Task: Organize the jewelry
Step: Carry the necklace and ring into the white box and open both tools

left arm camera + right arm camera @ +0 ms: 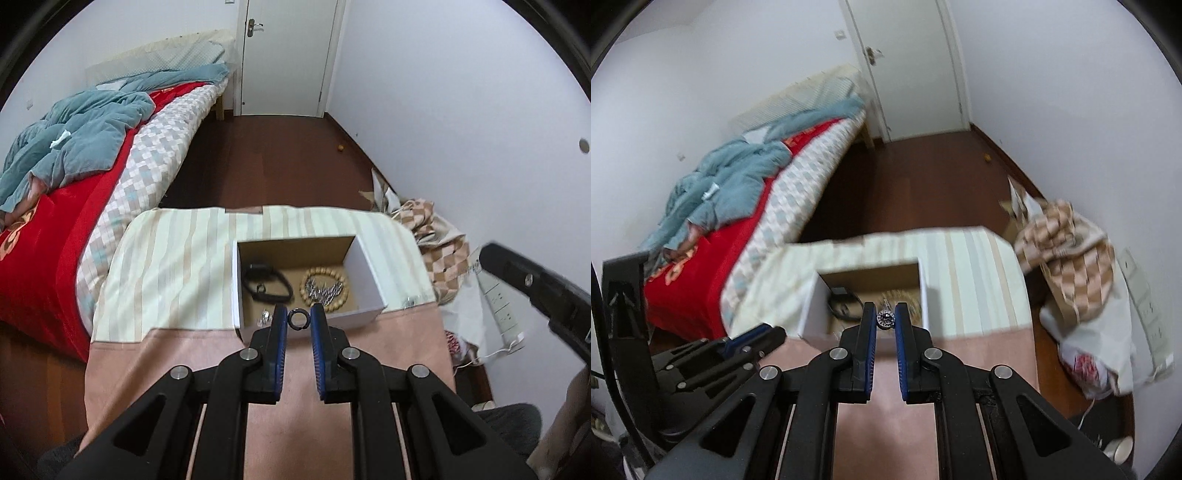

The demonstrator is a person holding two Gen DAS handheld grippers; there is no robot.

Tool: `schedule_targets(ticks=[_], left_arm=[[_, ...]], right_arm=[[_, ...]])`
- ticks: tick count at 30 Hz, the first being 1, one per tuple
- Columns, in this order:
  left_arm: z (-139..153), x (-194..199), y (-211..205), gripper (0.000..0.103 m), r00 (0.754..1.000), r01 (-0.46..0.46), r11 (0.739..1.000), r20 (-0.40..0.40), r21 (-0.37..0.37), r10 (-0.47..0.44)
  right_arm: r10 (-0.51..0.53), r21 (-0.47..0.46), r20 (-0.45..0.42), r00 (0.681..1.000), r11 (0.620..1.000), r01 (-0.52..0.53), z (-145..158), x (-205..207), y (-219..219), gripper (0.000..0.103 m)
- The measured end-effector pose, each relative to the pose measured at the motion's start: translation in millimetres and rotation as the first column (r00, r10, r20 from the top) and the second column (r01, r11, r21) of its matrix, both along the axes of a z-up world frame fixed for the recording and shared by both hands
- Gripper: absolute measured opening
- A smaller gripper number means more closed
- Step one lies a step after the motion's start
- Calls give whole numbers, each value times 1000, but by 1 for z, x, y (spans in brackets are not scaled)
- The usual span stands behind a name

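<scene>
Bed [92,192]: lying at far left with a red cover and a rumpled blue blanket, well apart from the work
Tabletop [177,266]: carrying a striped cloth at the back and a pink cloth at the front, with the open box [365,266] sitting where the two meet
Box contents: a black strap [266,282] lying in the left half, a wooden bead bracelet [325,290] with a silver chain piled inside it in the right half, and a small silver piece [265,316] resting by the near wall
Left tongs [297,319]: narrowed to a small gap and pinching a black ring [297,319] at the very tips, the ring standing face-on to the camera
Key relation, left: the black ring is hanging right at the box's near wall, so the box floor is lying just ahead and below; only a short push forward looks needed before letting go
Right tongs [885,319]: closed down on a small silver ring [885,319] with a studded face, gripped at the tips
Key relation, right: the silver ring is also hovering over the near wall, toward the bracelet side; both tongs seem about equally near the box
Risk: both rings are sitting at the extreme tips, so either may slip early
</scene>
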State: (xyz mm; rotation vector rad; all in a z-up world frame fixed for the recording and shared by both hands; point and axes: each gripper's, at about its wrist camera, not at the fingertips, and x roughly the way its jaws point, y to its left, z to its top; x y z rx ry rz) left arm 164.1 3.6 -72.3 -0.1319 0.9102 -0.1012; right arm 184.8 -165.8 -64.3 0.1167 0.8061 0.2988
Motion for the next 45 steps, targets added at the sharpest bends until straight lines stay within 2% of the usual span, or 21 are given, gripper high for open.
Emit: schedule_targets(ticks=[4,8,13,19,25,28,30,32,33,34,35,36,39,41,43,45], left_arm=[[3,18,13,10,1000,-16,1000,-13,-16,16],[-4,39,27,10,998,-45,999,-35,-14,44],[-19,67,42,10,994,-68,997,-82,-26,66],[-44,102,43,10,987,-61,998,-149,-27,56],[-72,127,34,10,975,-26,999,-221,-31,19],[-79,137,32,12,966,-47,998,-257,-34,37],[-79,141,34,16,966,-64,998,-253,-28,54],[-75,141,35,27,968,-75,997,-242,-14,69],[-73,141,35,33,969,-80,997,-235,-5,77],[-71,141,36,52,969,-87,996,-230,6,86],[-68,140,37,73,971,-96,995,-220,18,97],[-64,138,39,77,972,-106,994,-209,24,109],[-57,132,44,78,972,-123,991,-197,44,129],[-54,126,47,87,972,-133,989,-186,67,144],[-52,116,50,96,971,-149,984,-172,96,164],[-51,103,52,100,970,-170,977,-154,128,189]], right_arm=[[24,-1,33,999,1000,-24,20,26,12,10],[36,-10,18,999,999,-36,16,68,22,10],[70,-38,-90,993,997,-74,-23,122,43,10],[63,-119,-167,984,989,-84,-81,162,56,10],[52,-124,-220,974,989,-80,-110,184,52,10],[64,-117,-256,965,988,-97,-117,188,47,11],[65,-105,-281,957,990,-98,-120,189,42,11],[70,-92,-307,949,990,-103,-121,188,38,12],[69,-89,-312,948,991,-102,-121,186,36,19],[69,-83,-315,947,992,-100,-121,185,33,23],[69,-78,-319,945,992,-98,-120,182,31,34],[68,-78,-319,945,992,-97,-119,180,30,42],[68,-84,-312,948,992,-98,-113,171,28,48],[67,-97,-305,950,990,-101,-108,161,29,54],[61,-125,-299,952,987,-103,-106,153,31,67],[44,-170,-296,954,981,-98,-104,143,33,90]])
